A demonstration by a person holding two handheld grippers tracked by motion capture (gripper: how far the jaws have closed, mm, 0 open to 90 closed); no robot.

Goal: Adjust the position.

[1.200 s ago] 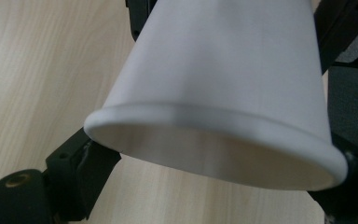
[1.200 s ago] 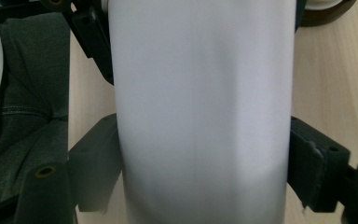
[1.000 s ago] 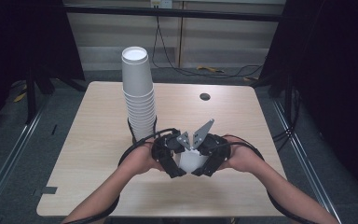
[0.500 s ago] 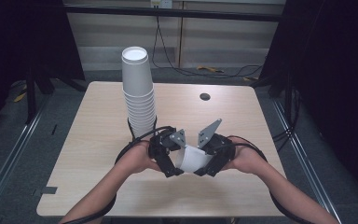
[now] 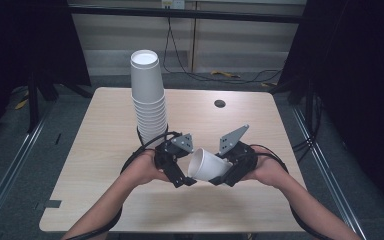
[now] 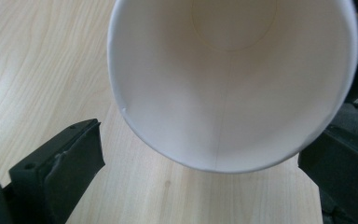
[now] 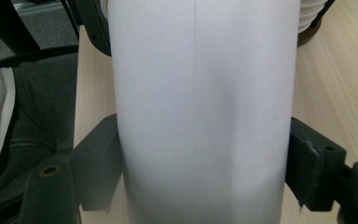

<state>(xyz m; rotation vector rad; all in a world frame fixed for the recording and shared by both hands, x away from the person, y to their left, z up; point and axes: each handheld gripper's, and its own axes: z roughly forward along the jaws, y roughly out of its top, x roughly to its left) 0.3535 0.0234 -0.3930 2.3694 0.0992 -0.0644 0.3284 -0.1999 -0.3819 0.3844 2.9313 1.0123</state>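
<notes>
The right claw [image 5: 219, 176] grips 1 paper cup [image 5: 207, 165] sideways above the desk [image 5: 100, 150]; the left claw [image 5: 180, 172], open, faces its mouth. Squeezing gently avoids crushing it.

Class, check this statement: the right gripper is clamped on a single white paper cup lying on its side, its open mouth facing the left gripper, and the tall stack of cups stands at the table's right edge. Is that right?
Not quite. The tall stack of cups stands left of centre, just beyond the left gripper, as the high view shows. The rest holds: the right gripper is clamped on the white paper cup, mouth toward the left gripper.
</notes>
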